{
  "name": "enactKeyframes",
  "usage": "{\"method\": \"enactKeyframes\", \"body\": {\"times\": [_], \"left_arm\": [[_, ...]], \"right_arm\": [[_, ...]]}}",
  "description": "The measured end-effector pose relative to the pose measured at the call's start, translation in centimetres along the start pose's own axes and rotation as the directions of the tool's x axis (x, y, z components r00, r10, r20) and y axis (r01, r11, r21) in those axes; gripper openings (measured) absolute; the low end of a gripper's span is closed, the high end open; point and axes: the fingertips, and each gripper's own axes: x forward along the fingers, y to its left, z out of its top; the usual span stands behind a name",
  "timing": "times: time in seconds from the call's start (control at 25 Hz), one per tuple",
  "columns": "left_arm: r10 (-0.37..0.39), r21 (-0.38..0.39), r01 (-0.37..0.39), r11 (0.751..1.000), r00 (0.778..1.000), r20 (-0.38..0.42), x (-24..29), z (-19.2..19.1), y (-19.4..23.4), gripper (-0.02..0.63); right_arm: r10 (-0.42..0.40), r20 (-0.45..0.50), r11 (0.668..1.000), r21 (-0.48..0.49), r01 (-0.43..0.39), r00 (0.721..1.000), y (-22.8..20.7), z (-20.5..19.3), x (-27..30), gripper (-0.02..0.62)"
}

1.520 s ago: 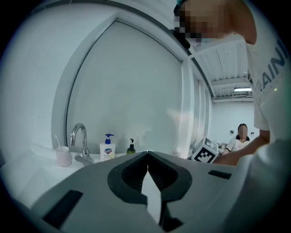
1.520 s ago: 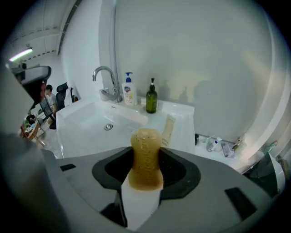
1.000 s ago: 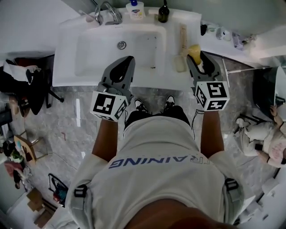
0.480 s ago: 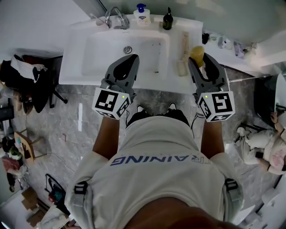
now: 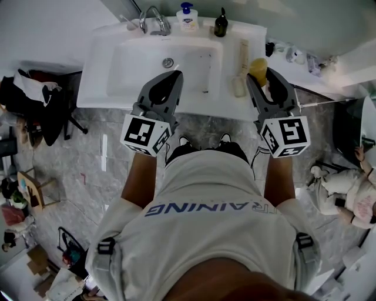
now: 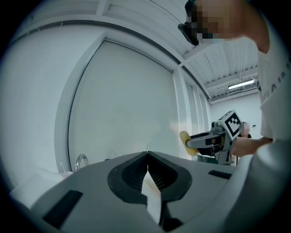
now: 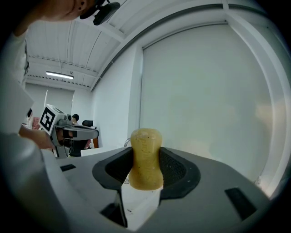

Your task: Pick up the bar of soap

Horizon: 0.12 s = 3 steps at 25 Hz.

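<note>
The bar of soap (image 7: 145,157) is yellow, speckled and narrow-waisted. It stands clamped between the jaws of my right gripper (image 7: 145,169). In the head view the right gripper (image 5: 259,75) holds the soap (image 5: 258,69) above the right side of the white washbasin counter (image 5: 232,103). My left gripper (image 5: 175,74) hangs over the basin's front edge with its jaws shut and nothing between them. The left gripper view shows the shut tips (image 6: 148,155) and, off to the right, the soap (image 6: 184,141) in the other gripper.
A tap (image 5: 154,20), a pump bottle (image 5: 187,16) and a dark bottle (image 5: 221,23) line the back of the basin. A pale block (image 5: 238,87) and a long strip (image 5: 242,54) lie on the counter beside the soap. A chair with clothes (image 5: 41,103) stands left.
The head view has shifted a little over the basin. The right gripper keeps its hold on the soap and both grippers stay in nearly the same place.
</note>
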Motion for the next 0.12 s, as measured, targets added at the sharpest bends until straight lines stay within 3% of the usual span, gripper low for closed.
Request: {"method": "enactKeyframes", "body": {"times": [0.12], "left_arm": [[-0.004, 0.004, 0.004, 1.000, 1.000, 0.002, 0.13, 0.10, -0.09, 0.011]], "right_arm": [[0.009, -0.016, 1.000, -0.002, -0.009, 1.000, 0.19, -0.38, 0.24, 0.190]]}}
